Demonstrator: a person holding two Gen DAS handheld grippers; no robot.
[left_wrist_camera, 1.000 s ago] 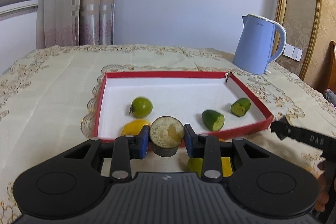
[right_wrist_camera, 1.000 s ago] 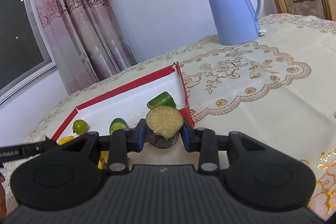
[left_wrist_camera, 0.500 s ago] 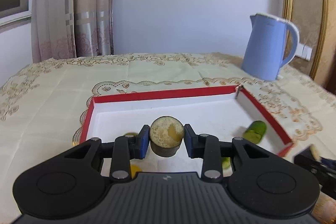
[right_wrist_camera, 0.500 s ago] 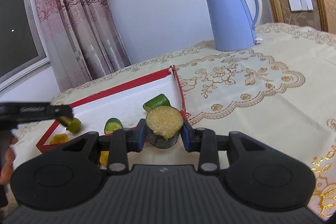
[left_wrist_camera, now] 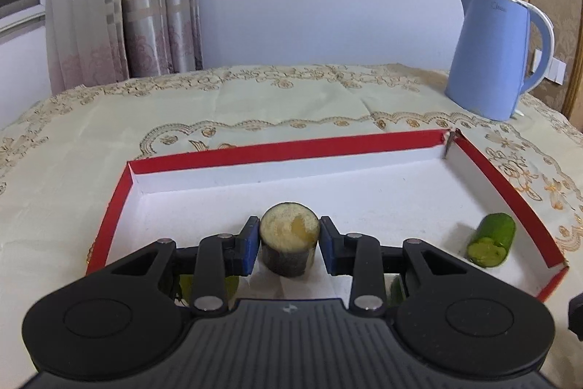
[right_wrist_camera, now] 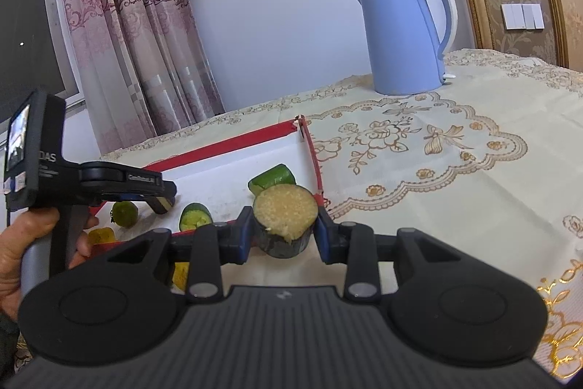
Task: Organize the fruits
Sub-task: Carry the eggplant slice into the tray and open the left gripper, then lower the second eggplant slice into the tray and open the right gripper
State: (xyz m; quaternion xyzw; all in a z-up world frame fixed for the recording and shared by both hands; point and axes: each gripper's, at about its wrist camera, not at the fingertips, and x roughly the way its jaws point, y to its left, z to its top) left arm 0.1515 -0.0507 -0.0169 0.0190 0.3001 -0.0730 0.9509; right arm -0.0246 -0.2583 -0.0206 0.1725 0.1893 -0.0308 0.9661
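Observation:
A red-rimmed white tray (left_wrist_camera: 291,146) lies on the cream tablecloth. My left gripper (left_wrist_camera: 289,245) reaches over the tray's near part, its pads against a dark-skinned, pale-fleshed fruit chunk (left_wrist_camera: 289,232) low over the tray floor; its jaws are opening. From the right wrist view the left gripper (right_wrist_camera: 162,203) shows over the tray (right_wrist_camera: 218,152), held by a hand. My right gripper (right_wrist_camera: 284,236) is shut on a similar chunk (right_wrist_camera: 284,212) near the tray's right corner. Inside lie a cut green piece (left_wrist_camera: 492,239), two cut green pieces (right_wrist_camera: 271,177) (right_wrist_camera: 195,216) and a round green fruit (right_wrist_camera: 124,212).
A blue kettle (left_wrist_camera: 492,61) (right_wrist_camera: 404,35) stands at the back right of the table. A yellow piece (right_wrist_camera: 100,236) lies by the tray's near edge. Curtains and a wall close off the far side. Embroidered cloth spreads to the right of the tray.
My left gripper has moved forward and down with its chunk, from before the tray's near rim to over the tray floor. The right gripper has stayed put with its chunk.

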